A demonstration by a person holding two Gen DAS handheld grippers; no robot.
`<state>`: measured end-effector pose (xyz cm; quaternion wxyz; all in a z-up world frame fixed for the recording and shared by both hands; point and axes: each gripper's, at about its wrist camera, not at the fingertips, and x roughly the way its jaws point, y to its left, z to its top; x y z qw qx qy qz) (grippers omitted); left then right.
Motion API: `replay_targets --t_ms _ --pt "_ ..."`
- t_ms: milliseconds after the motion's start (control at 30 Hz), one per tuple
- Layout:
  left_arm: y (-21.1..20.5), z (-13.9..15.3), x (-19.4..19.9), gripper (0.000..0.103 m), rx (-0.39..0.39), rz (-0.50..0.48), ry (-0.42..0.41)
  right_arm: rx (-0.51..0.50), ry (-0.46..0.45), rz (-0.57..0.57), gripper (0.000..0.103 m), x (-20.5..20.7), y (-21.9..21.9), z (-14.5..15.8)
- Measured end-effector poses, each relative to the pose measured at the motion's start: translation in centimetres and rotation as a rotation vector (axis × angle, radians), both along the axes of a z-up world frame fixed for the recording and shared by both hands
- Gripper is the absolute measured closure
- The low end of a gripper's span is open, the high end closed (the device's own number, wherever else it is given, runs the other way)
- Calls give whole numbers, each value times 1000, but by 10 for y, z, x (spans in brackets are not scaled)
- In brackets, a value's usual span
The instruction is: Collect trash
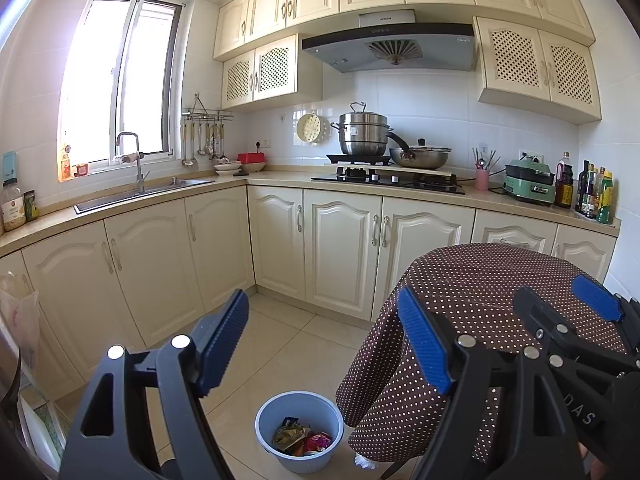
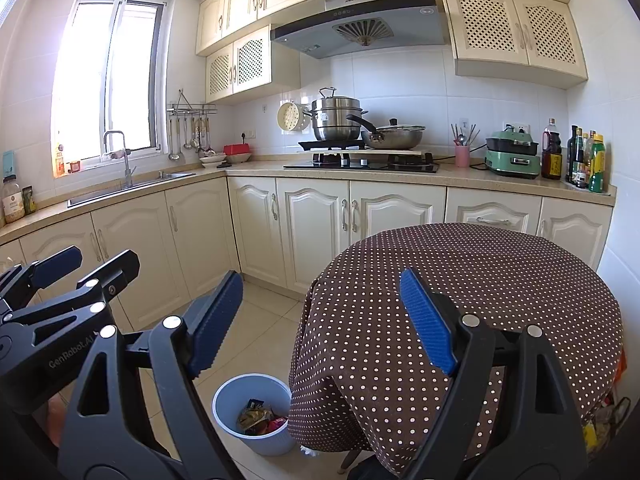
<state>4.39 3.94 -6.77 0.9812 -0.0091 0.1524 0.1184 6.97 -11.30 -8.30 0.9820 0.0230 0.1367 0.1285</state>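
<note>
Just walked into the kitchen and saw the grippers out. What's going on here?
A person holds the left gripper and right gripper side by side, both open and empty. On the floor beside the polka-dot table sits a blue bin with wrappers already inside. The tabletop looks bare.

"GenRobot.AI" on left gripper (image 2: 56,264)

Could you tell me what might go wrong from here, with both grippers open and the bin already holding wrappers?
1. The blue bin sits on the floor tight against the hanging polka-dot tablecloth; a reach down could snag the cloth or tip the bin.
2. The left gripper and right gripper hover side by side, both open and empty, so they could knock together.
</note>
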Motion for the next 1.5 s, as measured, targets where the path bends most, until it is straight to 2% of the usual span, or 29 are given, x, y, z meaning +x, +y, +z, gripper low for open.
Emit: replay_targets --t_ms 1500 --pt "2 -10 -2 27 -8 7 11 6 16 8 20 -1 1 -11"
